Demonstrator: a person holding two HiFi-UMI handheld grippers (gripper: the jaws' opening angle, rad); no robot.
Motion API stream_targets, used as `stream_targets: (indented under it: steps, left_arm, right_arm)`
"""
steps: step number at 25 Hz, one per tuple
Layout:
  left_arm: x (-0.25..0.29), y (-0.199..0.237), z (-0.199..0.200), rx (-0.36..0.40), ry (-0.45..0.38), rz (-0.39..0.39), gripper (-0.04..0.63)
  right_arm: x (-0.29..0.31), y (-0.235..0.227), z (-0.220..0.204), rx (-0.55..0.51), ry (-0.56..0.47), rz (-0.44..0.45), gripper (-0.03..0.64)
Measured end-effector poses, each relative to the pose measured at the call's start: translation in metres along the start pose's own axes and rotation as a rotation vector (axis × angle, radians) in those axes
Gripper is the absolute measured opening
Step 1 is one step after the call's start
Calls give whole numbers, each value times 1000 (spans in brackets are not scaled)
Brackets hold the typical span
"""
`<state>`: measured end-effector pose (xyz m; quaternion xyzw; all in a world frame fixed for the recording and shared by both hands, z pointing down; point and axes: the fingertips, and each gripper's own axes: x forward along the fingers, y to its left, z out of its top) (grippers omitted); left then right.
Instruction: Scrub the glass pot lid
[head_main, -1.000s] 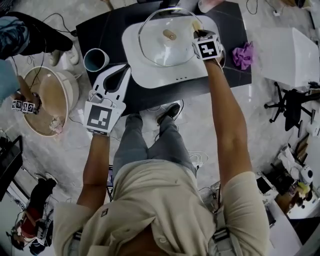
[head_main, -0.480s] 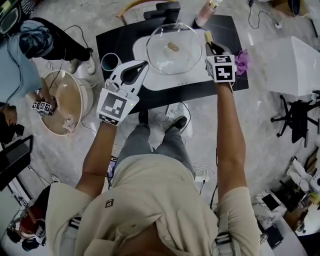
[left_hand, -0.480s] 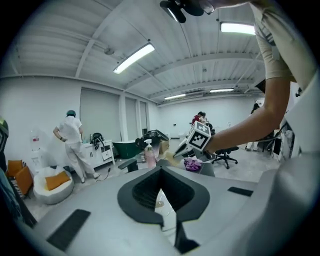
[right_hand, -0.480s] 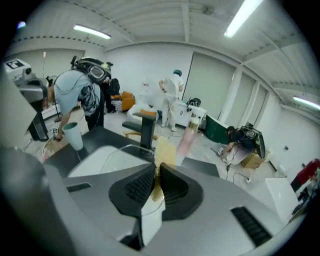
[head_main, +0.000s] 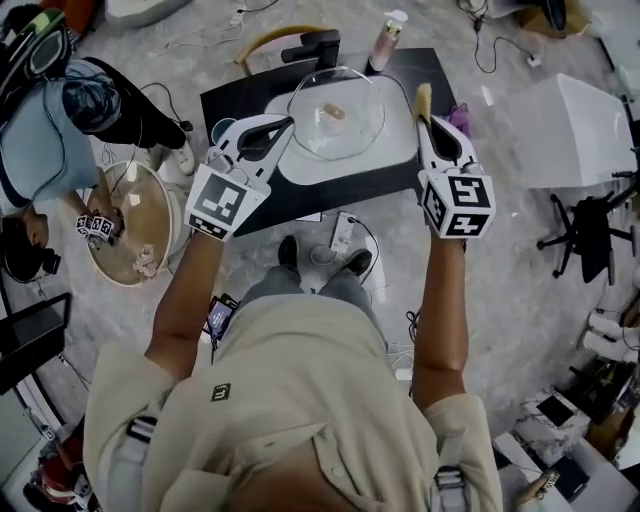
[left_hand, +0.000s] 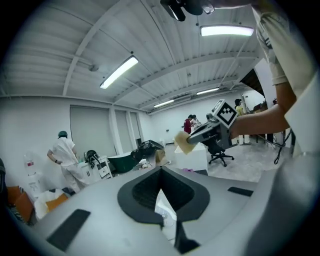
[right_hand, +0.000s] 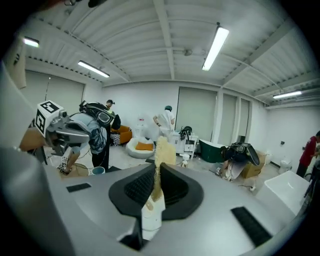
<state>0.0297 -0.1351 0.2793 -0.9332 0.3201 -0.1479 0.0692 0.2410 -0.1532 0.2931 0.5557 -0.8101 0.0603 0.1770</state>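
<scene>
Two grippers: left gripper (head_main: 288, 123), right gripper (head_main: 426, 122). One glass pot lid (head_main: 336, 112), one sponge (head_main: 423, 97), one cup (head_main: 218, 129) at lid's 9 o'clock. One bottle (head_main: 385, 40) at 1 o'clock, one purple cloth (head_main: 459, 118) at 3 o'clock.

Floor: we see pale marbled stone (head_main: 520, 300), with cables (head_main: 481, 50) trailing over it.
Ceiling: we make out white ribbed panels and beams (right_hand: 165, 45), with long tube lights (right_hand: 216, 41) switched on.
Walls: we find them plain white (right_hand: 145, 102).
Furniture: we count a black table (head_main: 232, 95), a white box-shaped unit (head_main: 580, 125) to its right, a black office chair (head_main: 590, 235) near that, and a round wooden tub (head_main: 130, 215) on the left.
</scene>
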Motion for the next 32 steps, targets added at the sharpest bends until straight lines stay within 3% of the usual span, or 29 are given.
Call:
stream_targets:
  steps: [6,14,22,32]
  left_arm:
    - [-32,-2,31,53,-38,-6,6]
    - [-75,-5,56,86,-88,6,6]
    - [-97,-9,68,91,-116,-2,6]
    - [-103,-7,74,107,-135,-11,6]
  right_arm:
    - [-89,24,44,-2,-140,-25,35]
    - [-177,45,59,7,-234,-104,34]
    - [-216,49,58,21,-252,-175,34]
    - [-220,54,63,21,-250,-193,34]
